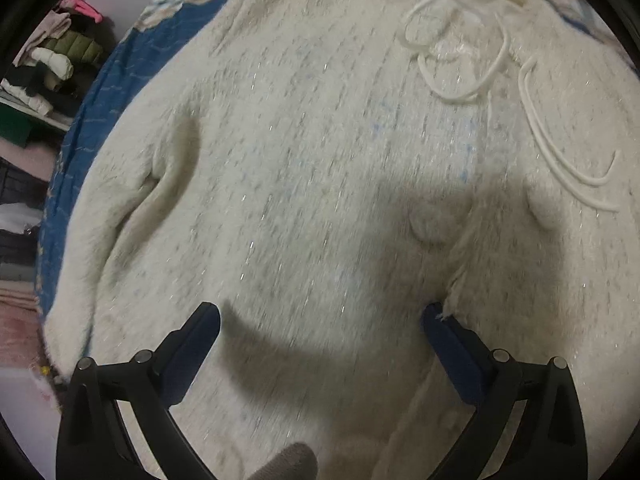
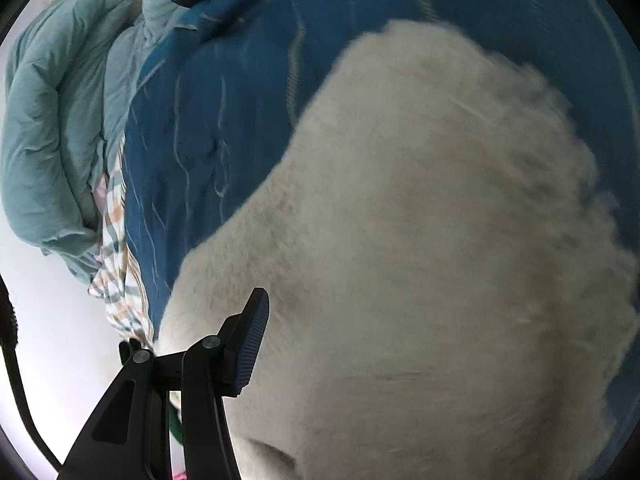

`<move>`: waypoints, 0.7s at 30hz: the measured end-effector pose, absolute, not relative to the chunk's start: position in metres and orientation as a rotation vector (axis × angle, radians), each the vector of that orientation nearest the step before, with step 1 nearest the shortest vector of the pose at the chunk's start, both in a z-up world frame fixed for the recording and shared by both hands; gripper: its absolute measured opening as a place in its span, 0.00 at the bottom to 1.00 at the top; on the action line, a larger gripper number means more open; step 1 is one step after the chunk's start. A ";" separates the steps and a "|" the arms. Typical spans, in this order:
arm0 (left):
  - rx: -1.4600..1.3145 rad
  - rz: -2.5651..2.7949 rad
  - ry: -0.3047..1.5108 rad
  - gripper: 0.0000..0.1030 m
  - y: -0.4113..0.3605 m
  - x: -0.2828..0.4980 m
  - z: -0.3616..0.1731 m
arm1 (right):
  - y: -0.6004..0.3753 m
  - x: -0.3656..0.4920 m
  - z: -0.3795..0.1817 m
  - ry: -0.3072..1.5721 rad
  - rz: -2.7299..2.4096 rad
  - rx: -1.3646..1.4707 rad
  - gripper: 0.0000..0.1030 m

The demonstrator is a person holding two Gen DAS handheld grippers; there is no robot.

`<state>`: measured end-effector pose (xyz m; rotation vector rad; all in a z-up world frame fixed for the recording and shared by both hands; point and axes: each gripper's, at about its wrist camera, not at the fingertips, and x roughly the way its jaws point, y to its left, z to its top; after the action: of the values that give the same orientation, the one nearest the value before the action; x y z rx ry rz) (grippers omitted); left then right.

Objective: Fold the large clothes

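Cardigan: the fluffy cream cardigan (image 1: 304, 184) lies spread flat on the blue bedspread (image 1: 100, 92), its left sleeve running along the bedspread's left edge; in the right wrist view its pile (image 2: 420, 240) fills most of the picture and looks lifted or bunched.
Left gripper: the left gripper (image 1: 320, 320) hovers over the body with its tongs spread wide, holding nothing; the right tip sits just at the front opening edge.
Right gripper: only one finger (image 2: 250, 344) of the right gripper shows, the other hidden by fabric, so I cannot tell whether it pinches the cloth.
Drawstring: a white cord (image 1: 480, 64) lies looped loose toward the far right.
Risk, cord: it could get trapped inside a fold or snag a fingertip.
Risk, pile: thick fuzzy knit may slip from a shallow pinch, or only one layer gets caught.
Risk, edge: the sleeve near the left edge could slide off when pulled.
Background: stacked clothes (image 1: 52, 64) on shelves; a teal duvet (image 2: 56, 120).
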<state>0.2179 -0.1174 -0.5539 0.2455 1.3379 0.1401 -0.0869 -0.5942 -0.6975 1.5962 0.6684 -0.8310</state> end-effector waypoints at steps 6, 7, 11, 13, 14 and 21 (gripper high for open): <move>0.104 0.091 1.308 1.00 -0.111 0.223 -0.557 | -0.601 -0.044 -0.641 0.667 -0.904 1.474 0.09; 0.106 0.088 1.322 1.00 -0.111 0.225 -0.556 | -0.602 -0.036 -0.624 0.658 -0.901 1.427 0.08; 0.147 0.077 1.363 1.00 -0.115 0.234 -0.545 | -0.606 0.003 -0.552 0.620 -0.849 1.280 0.08; 0.151 0.082 1.346 1.00 -0.111 0.237 -0.530 | -0.601 0.028 -0.517 0.602 -0.794 1.214 0.08; 0.153 0.090 1.338 1.00 -0.108 0.238 -0.525 | -0.595 0.046 -0.497 0.601 -0.759 1.166 0.08; 0.091 0.259 1.273 1.00 -0.034 0.246 -0.474 | -0.501 0.199 -0.412 0.665 -0.464 0.909 0.07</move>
<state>0.2462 -0.0345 -0.4742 0.0906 1.2727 0.2586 0.1995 -0.5012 -0.4120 0.9095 0.6650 -0.4637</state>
